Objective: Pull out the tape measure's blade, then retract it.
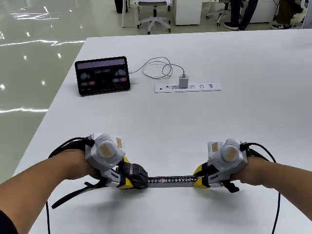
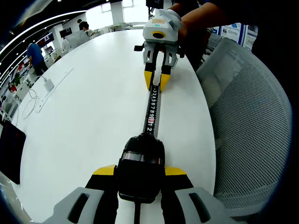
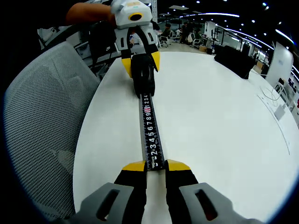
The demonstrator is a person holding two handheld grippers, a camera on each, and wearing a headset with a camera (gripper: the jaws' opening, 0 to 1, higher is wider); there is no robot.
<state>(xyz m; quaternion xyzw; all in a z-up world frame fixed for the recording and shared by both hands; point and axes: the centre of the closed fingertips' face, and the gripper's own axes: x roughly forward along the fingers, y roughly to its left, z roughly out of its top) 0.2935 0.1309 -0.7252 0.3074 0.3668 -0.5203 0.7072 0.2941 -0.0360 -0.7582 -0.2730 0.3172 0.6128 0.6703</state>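
The left tool (image 1: 125, 178) clamps the tape measure's black case (image 2: 140, 168), and the right tool (image 3: 155, 166) pinches the tip of the drawn-out blade (image 3: 150, 133). The blade runs close along the tabletop (image 1: 204, 126) near its edge, with open white surface beyond.

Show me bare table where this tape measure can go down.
Free: the wide stretch between the power strip and the stretched blade; also the table right of the strip. Crowded: the near edge, where the left claw grips the case and the right claw pinches the blade; the tablet and cable fill the far left.
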